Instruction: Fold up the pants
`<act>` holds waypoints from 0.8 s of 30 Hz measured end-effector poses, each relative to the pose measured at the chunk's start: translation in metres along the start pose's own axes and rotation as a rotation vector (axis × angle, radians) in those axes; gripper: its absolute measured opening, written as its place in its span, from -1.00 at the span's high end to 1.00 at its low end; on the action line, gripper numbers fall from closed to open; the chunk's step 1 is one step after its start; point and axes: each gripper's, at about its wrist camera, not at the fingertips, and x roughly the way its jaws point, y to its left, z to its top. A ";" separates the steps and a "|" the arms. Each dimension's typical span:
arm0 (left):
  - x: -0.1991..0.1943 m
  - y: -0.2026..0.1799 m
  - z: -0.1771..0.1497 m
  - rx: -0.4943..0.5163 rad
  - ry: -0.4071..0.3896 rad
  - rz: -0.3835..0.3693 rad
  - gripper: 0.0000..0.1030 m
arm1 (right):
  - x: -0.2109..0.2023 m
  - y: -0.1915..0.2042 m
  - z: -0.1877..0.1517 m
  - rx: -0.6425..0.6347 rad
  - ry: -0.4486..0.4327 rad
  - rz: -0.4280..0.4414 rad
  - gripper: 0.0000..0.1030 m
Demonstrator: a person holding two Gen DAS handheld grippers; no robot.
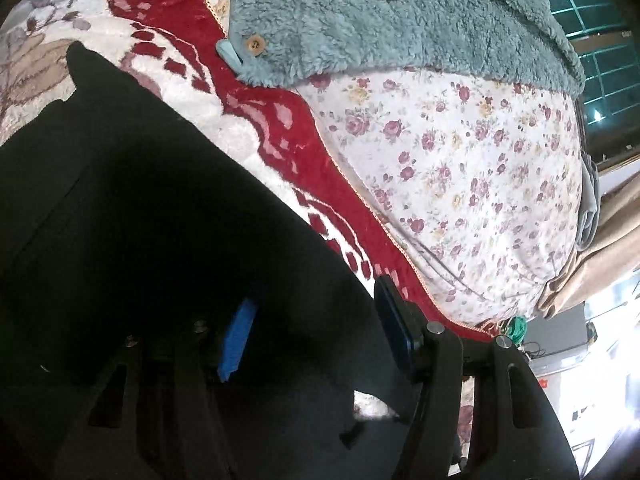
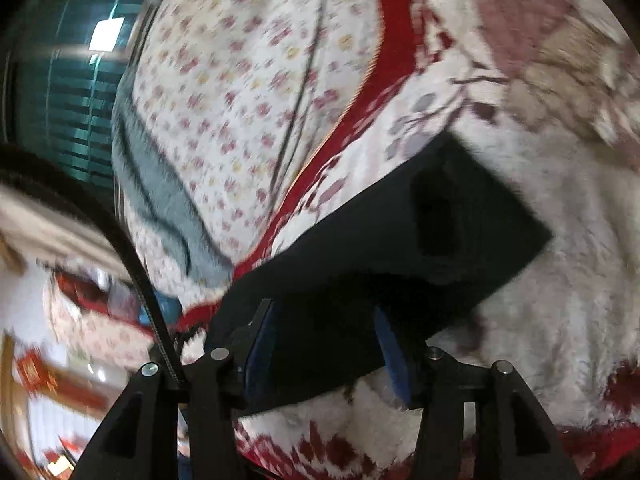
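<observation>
Judging from how the cloth lay, I took this for the pause after a fold, both tools parted over the pants (image 1: 152, 208) and neither gripping; how many folds remained I could not tell.

Beneath everything spread the blanket (image 1: 168, 92), plush and thick, cream with red borders and muted flowers. The pants lay flat on it, black, matte and smooth, with a squared corner in the right view; that frame was smeared. Beyond the pants, past the blanket's red border, a floral quilt (image 1: 460, 160) showed small rose sprigs on thin white cotton. Farther from the pants than the quilt sat a teal fleece jacket (image 1: 380, 20), shaggy, with round wooden buttons (image 1: 255, 44).

My left gripper (image 1: 316, 344) hung just over the pants, jaws well apart, blue pads (image 1: 236, 340) clear of the fabric. My right gripper (image 2: 328, 348) stood partly open astride the pants' near edge; the cloth ran between the jaws, seemingly unpinched.

Next, I judged, I needed both jaws to close on one edge, taking every layer, then lift evenly, since such soft cloth sags and slips.
</observation>
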 end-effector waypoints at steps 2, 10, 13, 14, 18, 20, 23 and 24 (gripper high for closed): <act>-0.001 0.001 -0.001 -0.006 -0.005 -0.004 -0.13 | -0.004 -0.011 0.003 0.068 -0.028 0.024 0.02; 0.008 -0.007 0.000 0.035 0.009 0.033 0.09 | 0.005 -0.016 0.018 0.159 -0.049 0.098 0.02; 0.012 -0.010 0.000 0.057 0.016 0.081 0.36 | 0.013 -0.011 0.023 0.167 -0.065 0.106 0.02; 0.011 -0.009 0.000 0.049 0.026 0.075 0.41 | 0.016 -0.008 0.024 0.170 -0.066 0.101 0.02; 0.007 -0.011 0.001 0.078 0.017 0.089 0.59 | 0.016 0.001 0.023 0.139 -0.085 0.071 0.02; 0.010 -0.016 0.000 0.124 0.021 0.117 0.78 | 0.022 0.003 0.026 0.096 -0.047 0.036 0.14; 0.009 -0.021 0.001 0.165 0.012 0.115 0.88 | 0.025 0.006 0.030 0.015 -0.089 0.035 0.82; 0.008 -0.022 0.002 0.164 0.013 0.109 0.90 | 0.026 0.006 0.031 0.017 -0.096 0.045 0.83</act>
